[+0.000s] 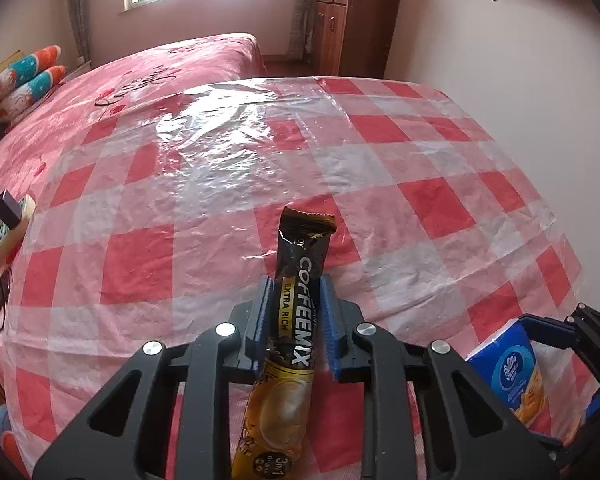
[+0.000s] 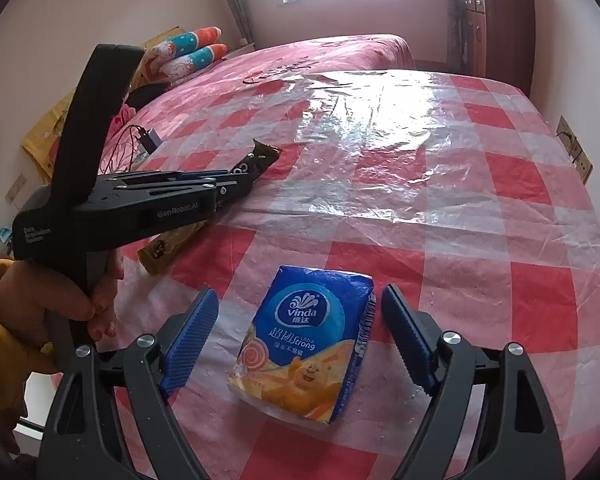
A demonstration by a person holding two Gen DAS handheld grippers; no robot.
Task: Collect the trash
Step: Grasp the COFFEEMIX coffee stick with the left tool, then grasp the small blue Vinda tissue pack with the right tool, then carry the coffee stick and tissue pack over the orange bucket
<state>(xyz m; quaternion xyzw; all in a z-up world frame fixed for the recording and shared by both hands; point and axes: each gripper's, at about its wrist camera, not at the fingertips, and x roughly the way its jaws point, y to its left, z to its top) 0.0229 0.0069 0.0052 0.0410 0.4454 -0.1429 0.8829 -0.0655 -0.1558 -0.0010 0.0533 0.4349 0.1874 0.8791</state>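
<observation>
My left gripper (image 1: 294,320) pinches the coffee packet (image 1: 296,304) tight between its fingers. My right gripper (image 2: 296,336) is wide open, with the tissue pack (image 2: 308,340) lying between its fingers, not touching them.

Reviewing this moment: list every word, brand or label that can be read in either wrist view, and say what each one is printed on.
"COFFEEMIX", "EXTRA RICH", "3in1": coffee sachet between the left gripper's pads.
"vinda", "Ultra Strong", with Chinese lines: tissue pack between the right gripper's open fingers.
"GenRobot.AI": left gripper body, right wrist view.
Small white text on that body's rear: too blurred to read surely.
The sachet's smaller print: unreadable.
</observation>
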